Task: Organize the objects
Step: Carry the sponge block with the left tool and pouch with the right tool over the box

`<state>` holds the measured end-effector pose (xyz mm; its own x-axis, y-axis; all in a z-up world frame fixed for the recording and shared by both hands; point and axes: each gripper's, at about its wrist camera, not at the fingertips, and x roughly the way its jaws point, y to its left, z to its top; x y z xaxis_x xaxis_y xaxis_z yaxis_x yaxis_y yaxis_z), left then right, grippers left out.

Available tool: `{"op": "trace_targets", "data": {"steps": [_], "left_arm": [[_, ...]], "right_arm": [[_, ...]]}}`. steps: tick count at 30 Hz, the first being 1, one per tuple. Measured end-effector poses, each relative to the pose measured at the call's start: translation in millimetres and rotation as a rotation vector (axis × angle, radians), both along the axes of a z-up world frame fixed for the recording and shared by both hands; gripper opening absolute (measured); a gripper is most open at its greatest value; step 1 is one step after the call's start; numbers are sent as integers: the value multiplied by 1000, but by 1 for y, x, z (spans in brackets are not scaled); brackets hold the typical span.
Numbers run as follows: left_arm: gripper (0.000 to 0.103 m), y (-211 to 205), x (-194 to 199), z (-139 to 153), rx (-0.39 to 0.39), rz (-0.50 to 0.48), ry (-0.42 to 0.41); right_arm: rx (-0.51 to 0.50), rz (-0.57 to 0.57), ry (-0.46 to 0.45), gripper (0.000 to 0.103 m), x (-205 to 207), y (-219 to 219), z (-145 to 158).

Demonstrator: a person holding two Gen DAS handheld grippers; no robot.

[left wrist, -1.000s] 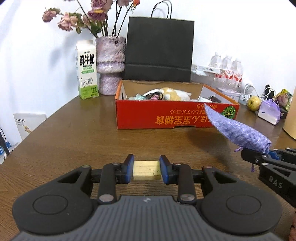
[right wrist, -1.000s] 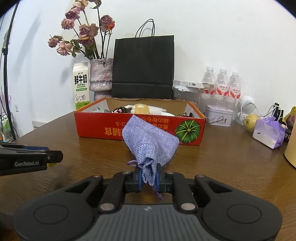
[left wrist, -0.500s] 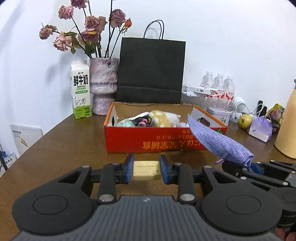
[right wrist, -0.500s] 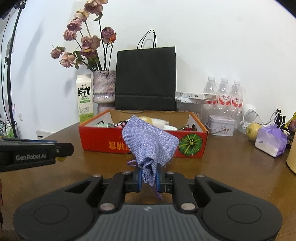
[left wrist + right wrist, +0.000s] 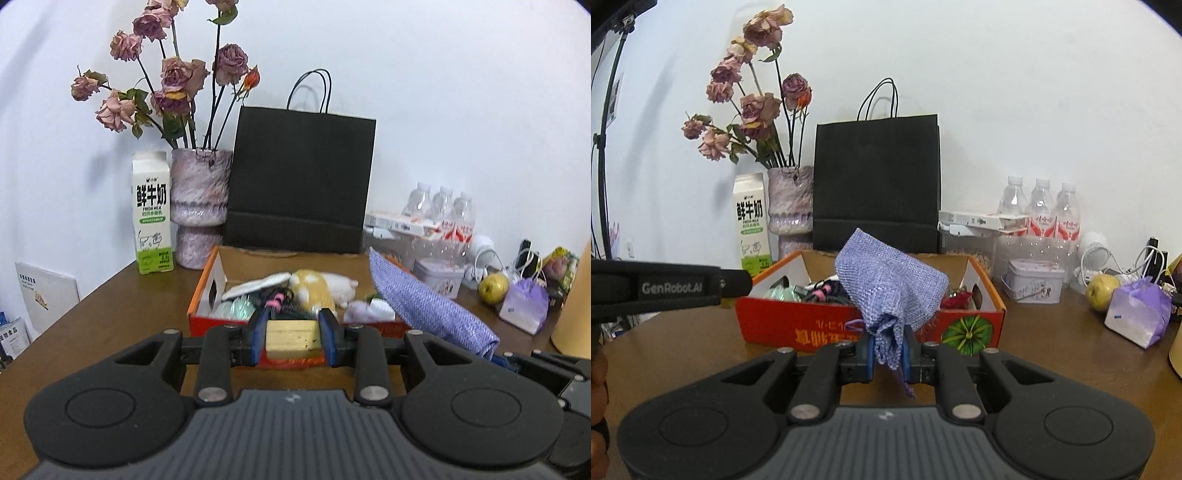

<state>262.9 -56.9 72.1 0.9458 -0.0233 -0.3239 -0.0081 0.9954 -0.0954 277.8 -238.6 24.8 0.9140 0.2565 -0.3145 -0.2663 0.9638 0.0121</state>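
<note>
Left gripper (image 5: 293, 338) is clamping a pale yellow rectangular block (image 5: 291, 339) between its blue pads, jaws narrowed right onto its sides; the block looks matte with small dark specks. Right gripper (image 5: 888, 356) is pinching the gathered neck of a lavender woven drawstring pouch (image 5: 890, 286), jaws nearly together on the fabric; the pouch is standing up floppy above the fingers, coarse burlap-like weave, a thin purple cord dangling below. Both held things are hovering above the brown wooden table (image 5: 1052, 343), just in front of the red cardboard box (image 5: 798, 325), which is open-topped, printed with orange characters and a green pumpkin, and holding a yellow-and-white plush toy (image 5: 317, 290) plus mixed small items. Behind the box are sitting a matte black paper bag (image 5: 301, 184), a mottled purple vase (image 5: 201, 206) of dried roses and a milk carton (image 5: 152, 214).
</note>
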Motion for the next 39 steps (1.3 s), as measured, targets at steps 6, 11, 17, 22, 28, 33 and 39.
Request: {"op": "trace_targets", "data": {"steps": [6,11,17,22,28,33,39], "left_arm": [[31,-1,16,4,-21,13,-9],[31,5,33,6,-34,29,-12],[31,8,56,8,-43,36,-13],[31,8,73,7,-36,34,-14],[31,8,90,7,-26,32,-16],[31,6,104,5,-16,23,-16],[31,9,117,2,-6,26,-12]], "right_arm": [[0,9,-15,13,19,7,5],[7,17,-17,13,37,12,7],[12,24,-12,13,59,15,8],[16,25,-8,13,76,17,8],[17,24,-5,13,91,17,9],[15,25,-6,13,102,17,10],[12,32,-7,13,121,16,10]]}}
